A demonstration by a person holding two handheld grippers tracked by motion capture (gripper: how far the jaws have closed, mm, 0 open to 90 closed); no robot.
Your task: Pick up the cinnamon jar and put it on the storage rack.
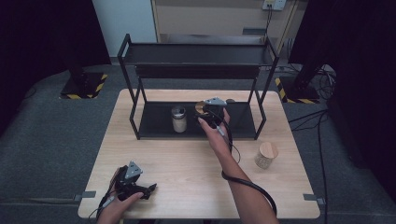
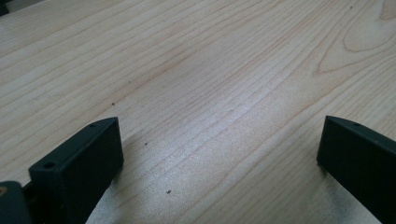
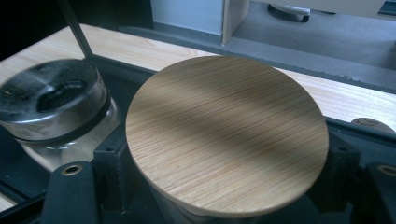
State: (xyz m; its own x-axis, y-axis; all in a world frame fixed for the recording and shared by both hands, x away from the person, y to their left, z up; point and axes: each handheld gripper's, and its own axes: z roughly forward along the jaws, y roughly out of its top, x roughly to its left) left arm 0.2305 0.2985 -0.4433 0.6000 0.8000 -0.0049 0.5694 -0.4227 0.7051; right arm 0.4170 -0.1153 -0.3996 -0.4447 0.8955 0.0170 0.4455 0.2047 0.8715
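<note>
My right gripper (image 1: 204, 111) is shut on a glass jar with a round wooden lid (image 3: 227, 133), its jaws pressing on the jar from both sides just under the lid. It holds the jar (image 1: 200, 108) over the lower shelf (image 1: 154, 126) of a black metal rack. To its left a glass jar with a metal lid (image 1: 179, 119) stands on that shelf, seen close by as the metal-lidded jar (image 3: 53, 100) in the right gripper view. My left gripper (image 1: 149, 190) rests low at the table's near left, open, with bare wood (image 2: 210, 70) between its jaws (image 2: 219, 140).
A second wooden-lidded jar (image 1: 266, 155) stands on the table at the right, in front of the rack. The rack's upper shelf (image 1: 196, 53) and its uprights (image 1: 134, 112) frame the lower shelf. A cable (image 1: 247, 184) trails along the right forearm.
</note>
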